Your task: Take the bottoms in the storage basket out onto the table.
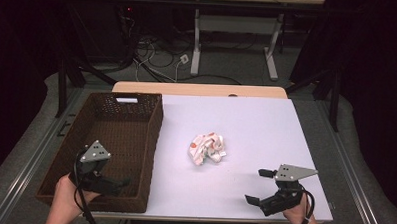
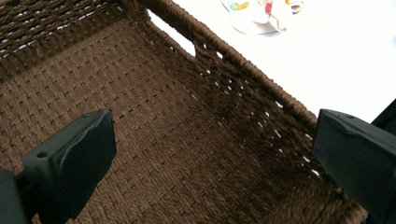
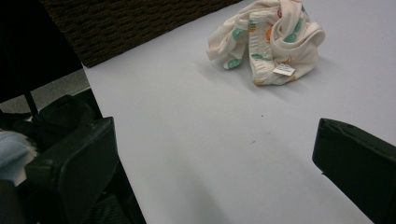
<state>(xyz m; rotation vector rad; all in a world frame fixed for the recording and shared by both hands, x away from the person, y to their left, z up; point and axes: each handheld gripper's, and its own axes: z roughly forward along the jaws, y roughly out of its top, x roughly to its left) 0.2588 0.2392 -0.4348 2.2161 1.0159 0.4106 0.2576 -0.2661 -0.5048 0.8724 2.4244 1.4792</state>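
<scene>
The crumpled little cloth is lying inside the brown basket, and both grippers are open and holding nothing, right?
Not quite. The crumpled cloth lies on the white table, beside the brown basket, not in it; the high view shows this. The rest is right: the left gripper over the basket and the right gripper are both open and hold nothing.

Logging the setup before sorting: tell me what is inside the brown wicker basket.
Nothing lies in the wicker basket: its woven floor shows bare. The left gripper hovers over its near end, jaws open, holding nothing. The near corner under the hand is covered. The crumpled cloth lies outside on the table.
</scene>
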